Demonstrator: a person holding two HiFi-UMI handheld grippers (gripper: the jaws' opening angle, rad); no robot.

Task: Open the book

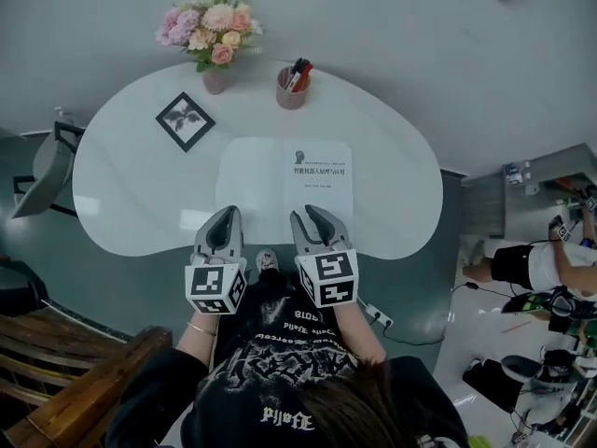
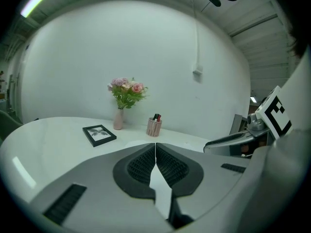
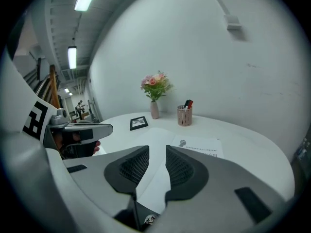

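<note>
The book lies opened flat on the white table, a blank page on the left and a printed title page on the right; the right gripper view also shows the book. Both grippers hover at the table's near edge, just short of the book. My left gripper is shut, its pads meeting at the tips with nothing held. Level with the book's spine, my right gripper stands open, a clear gap between its pads and nothing in it.
At the back of the table stand a vase of flowers and a pink pen cup; a black picture frame lies left of the book. A grey chair and a wooden bench are at the left.
</note>
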